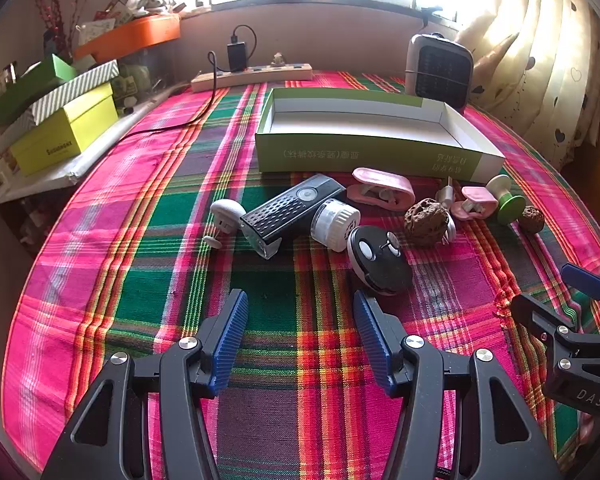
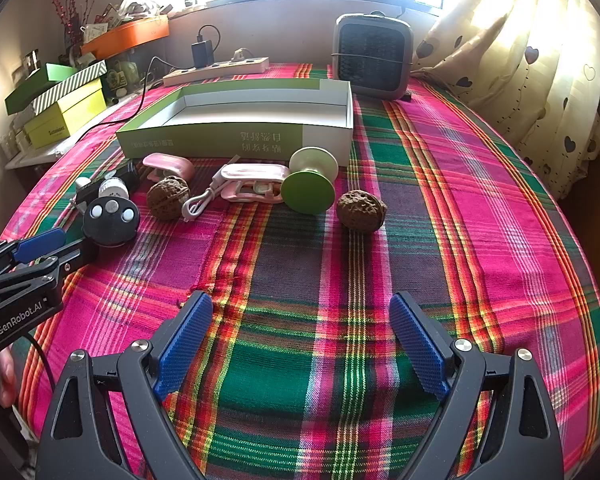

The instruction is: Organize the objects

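Observation:
An open green and white box (image 1: 372, 152) (image 2: 236, 136) lies on the plaid cloth, empty inside. In front of it lie small things: a black bike light (image 1: 296, 208), a white cylinder (image 1: 336, 222), a round black device (image 1: 380, 260) (image 2: 110, 220), two walnuts (image 1: 426, 222) (image 2: 360, 210), pink clips (image 1: 382, 190) (image 2: 256, 186), a green spool (image 1: 508, 200) (image 2: 310, 182) and a white hook (image 1: 226, 214). My left gripper (image 1: 300, 308) is open and empty, just short of the round black device. My right gripper (image 2: 302, 312) is open and empty, short of the right walnut.
A grey heater (image 1: 438, 68) (image 2: 372, 56) stands behind the box. A power strip (image 1: 252, 74) with a charger and cable lies at the back. Stacked yellow and green boxes (image 1: 60, 120) and an orange tray (image 1: 132, 36) sit at the left. A curtain (image 2: 520, 60) hangs at the right.

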A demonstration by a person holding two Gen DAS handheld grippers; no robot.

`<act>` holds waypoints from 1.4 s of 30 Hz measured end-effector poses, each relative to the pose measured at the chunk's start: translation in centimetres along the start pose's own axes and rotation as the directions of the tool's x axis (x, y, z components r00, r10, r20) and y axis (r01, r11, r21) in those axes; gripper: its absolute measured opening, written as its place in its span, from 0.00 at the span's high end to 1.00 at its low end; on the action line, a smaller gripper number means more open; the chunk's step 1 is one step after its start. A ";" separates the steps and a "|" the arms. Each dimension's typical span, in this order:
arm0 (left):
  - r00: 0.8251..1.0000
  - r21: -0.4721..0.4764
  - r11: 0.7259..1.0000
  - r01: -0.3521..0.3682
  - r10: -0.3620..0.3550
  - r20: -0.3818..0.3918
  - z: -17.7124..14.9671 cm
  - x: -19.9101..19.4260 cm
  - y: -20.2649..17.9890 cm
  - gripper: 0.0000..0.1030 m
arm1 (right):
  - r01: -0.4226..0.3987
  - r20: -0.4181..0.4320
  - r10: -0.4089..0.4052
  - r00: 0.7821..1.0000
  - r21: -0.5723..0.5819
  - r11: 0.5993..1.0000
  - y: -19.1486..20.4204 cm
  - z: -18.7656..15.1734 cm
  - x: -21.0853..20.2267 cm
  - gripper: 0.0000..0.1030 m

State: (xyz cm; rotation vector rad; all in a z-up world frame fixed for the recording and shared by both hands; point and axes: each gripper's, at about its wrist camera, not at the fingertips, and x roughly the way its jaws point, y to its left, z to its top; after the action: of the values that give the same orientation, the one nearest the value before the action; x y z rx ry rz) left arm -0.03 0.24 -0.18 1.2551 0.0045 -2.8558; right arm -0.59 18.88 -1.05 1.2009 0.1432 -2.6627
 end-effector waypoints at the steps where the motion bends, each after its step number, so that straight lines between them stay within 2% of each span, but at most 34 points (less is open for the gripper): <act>1: 1.000 0.000 1.000 0.000 0.000 0.000 0.0 0.0 0.0 0.47 | 0.000 0.000 0.000 1.000 0.000 1.000 0.0 0.0 0.0 0.12; 42: 1.000 0.004 1.000 0.015 -0.015 -0.008 0.0 -0.1 0.0 0.47 | -0.001 0.000 0.001 1.000 -0.001 1.000 0.1 -0.2 -0.1 0.12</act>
State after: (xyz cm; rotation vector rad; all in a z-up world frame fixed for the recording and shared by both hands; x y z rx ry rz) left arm 0.02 0.23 -0.13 1.2725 0.0078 -2.8654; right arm -0.41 18.83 -1.12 1.2006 0.1445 -2.6615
